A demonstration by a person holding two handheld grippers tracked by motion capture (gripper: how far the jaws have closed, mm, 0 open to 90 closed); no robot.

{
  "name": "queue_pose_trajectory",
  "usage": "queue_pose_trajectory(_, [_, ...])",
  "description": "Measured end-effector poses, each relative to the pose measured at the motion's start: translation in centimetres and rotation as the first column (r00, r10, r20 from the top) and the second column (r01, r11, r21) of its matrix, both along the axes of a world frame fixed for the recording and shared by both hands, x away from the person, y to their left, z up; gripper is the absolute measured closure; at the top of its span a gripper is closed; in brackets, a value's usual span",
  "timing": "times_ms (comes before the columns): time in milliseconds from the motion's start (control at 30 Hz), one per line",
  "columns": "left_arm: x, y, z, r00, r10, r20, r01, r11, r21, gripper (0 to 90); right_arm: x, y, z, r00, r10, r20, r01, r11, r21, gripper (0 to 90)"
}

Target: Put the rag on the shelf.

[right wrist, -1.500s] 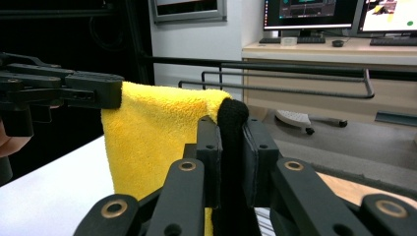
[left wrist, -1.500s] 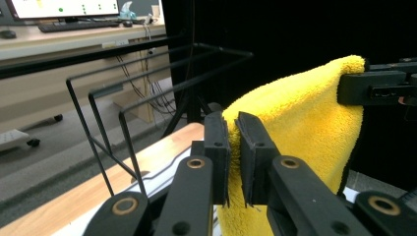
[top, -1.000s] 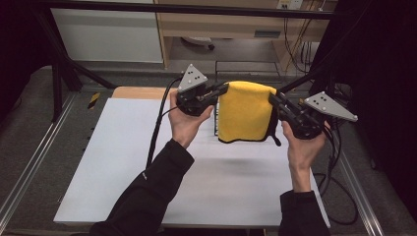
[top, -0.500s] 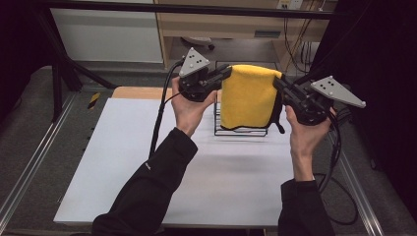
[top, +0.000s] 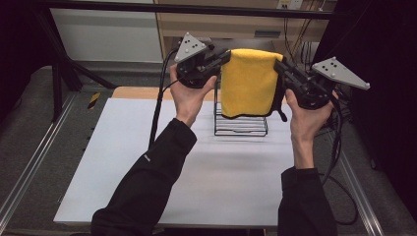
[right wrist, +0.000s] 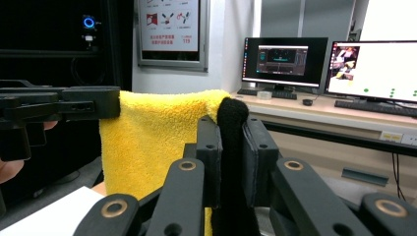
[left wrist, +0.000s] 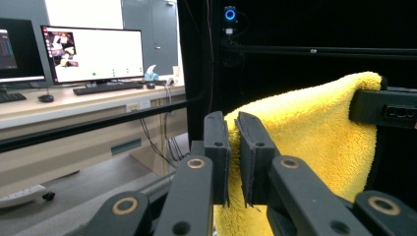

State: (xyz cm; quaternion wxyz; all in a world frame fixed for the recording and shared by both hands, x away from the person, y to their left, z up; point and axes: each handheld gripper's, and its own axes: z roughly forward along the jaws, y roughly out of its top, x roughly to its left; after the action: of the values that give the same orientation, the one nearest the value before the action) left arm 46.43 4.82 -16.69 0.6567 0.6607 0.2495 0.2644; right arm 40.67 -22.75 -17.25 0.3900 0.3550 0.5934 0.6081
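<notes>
Left hand-held gripper (top: 223, 57) is clamped on the upper left corner of the cloth (top: 248, 81); in its own view my two black jaws pinch the yellow pile (left wrist: 314, 132) with only a thin slit between the pads. Right hand-held gripper (top: 279, 66) is clamped on the upper right corner, where a black edge binding (right wrist: 231, 118) of the cloth bulges up between its pads.

I hold the cloth stretched between the two grippers, hanging in the air above the rack (top: 241, 125), its lower edge in front of the rack's upper wires as the high view shows it. The cloth is thick, fluffy terry, bright yellow, roughly rectangular, folded over along the top, with a dark trim along the bottom edge.

The rack is thin black wire, box-shaped with parallel bars, standing on the white tabletop (top: 147, 172) near its far edge. The tabletop is a smooth, matte sheet; a strip of bare wood (top: 142, 92) shows behind it.

Each gripper carries a grey three-cornered plate with small holes, and its black arms have brass-coloured pivot rings.

Beyond the rig, monitors (right wrist: 275, 56) and a keyboard sit on a desk, and a wall poster (right wrist: 169, 24) shows red pictograms with writing too small for me to read.
</notes>
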Motion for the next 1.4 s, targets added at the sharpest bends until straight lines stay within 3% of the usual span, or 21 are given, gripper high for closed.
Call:
queue_pose_trajectory(1000, [2.7, -0.5, 5.9, 0.9974, 0.039, 0.061, -0.037, 0.9987, -0.035, 83.5, 3.3, 0.1, 6.0, 0.9969, -0.03, 0.073, 0.029, 0.9996, 0.005, 80.3])
queue_pose_trajectory(1200, [3.5, -0.7, 6.9, 0.9945, 0.062, 0.085, -0.062, 0.9981, -0.007, 83.5, 4.7, 0.0, 6.8, 0.9965, -0.034, 0.076, 0.033, 0.9994, 0.012, 80.3])
queue_pose_trajectory(1400, [5.0, -0.7, 7.4, 0.9933, 0.088, 0.075, -0.087, 0.9961, -0.01, 83.5, 6.3, 0.2, 7.1, 0.9961, -0.035, 0.08, 0.034, 0.9993, 0.012, 80.3])
